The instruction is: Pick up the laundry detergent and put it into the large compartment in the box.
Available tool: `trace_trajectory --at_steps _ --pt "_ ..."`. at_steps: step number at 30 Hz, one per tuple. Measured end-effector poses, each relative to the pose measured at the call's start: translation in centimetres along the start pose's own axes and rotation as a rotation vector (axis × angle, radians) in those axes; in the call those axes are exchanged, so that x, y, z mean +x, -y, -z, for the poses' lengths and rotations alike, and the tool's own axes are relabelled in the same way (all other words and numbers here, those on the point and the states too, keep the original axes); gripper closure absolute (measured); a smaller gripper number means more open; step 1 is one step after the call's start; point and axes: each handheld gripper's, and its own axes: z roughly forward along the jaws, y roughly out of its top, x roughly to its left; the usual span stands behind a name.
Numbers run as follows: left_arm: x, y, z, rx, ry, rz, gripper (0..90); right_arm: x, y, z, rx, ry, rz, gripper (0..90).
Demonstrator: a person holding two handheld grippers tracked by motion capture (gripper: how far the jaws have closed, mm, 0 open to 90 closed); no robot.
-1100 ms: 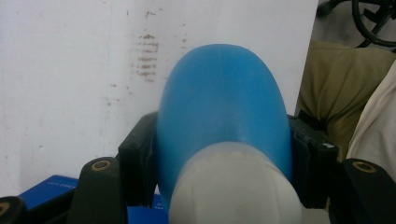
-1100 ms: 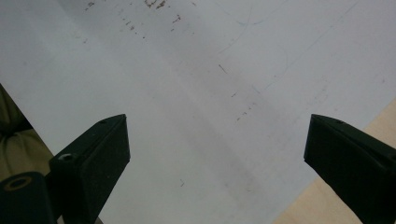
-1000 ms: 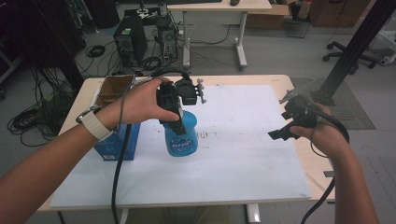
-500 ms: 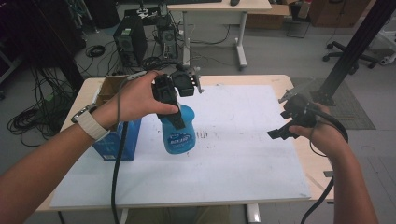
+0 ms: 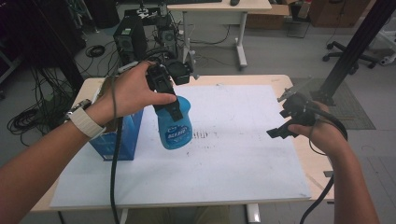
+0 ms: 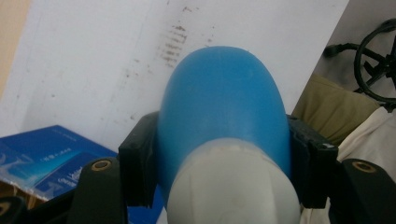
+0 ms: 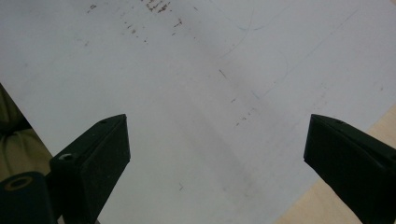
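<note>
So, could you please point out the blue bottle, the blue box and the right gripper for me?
blue bottle [image 5: 175, 128], high view, on its labelled body.
blue box [image 5: 122, 140], high view, on its side face.
right gripper [image 5: 279, 132], high view, at its jaw tips.

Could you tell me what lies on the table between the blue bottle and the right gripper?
Nothing but the bare white sheet with a few dark smudges. The high view shows that stretch between the blue bottle, held in the left gripper, and the open right gripper.

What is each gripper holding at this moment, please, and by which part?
The left gripper clamps the blue bottle by its upper body; the right gripper holds nothing.
</note>
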Motion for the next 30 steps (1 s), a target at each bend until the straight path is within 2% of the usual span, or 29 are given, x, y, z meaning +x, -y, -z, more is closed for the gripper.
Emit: trace_trajectory --at_steps 8,15,16,20,27,28,30 --pt "0.4 0.2 1.3 -0.006 -0.025 0.06 37.5 0.0 0.1 0.3 -0.001 0.004 0.004 7.2" --pt "1.0 0.6 2.3 -0.013 -0.056 0.136 37.5 0.0 -0.1 0.4 0.002 0.006 0.007 7.2" --pt "1.2 0.8 2.4 -0.012 -0.061 0.161 37.5 0.0 -0.1 0.4 0.001 0.005 0.009 7.1" --pt "1.4 0.9 2.6 -0.006 -0.07 0.184 37.5 0.1 -0.3 0.4 0.003 0.004 0.014 7.2" --pt "1.9 1.0 3.5 -0.003 -0.085 0.271 37.5 0.0 -0.5 0.3 -0.001 0.003 0.016 7.2" --pt "2.1 1.1 3.8 -0.009 -0.088 0.297 37.5 0.0 -0.6 0.3 -0.004 0.001 0.014 7.2" --pt "2.2 1.1 3.9 -0.011 -0.09 0.305 37.5 0.0 -0.6 0.3 -0.004 0.001 0.012 7.2"
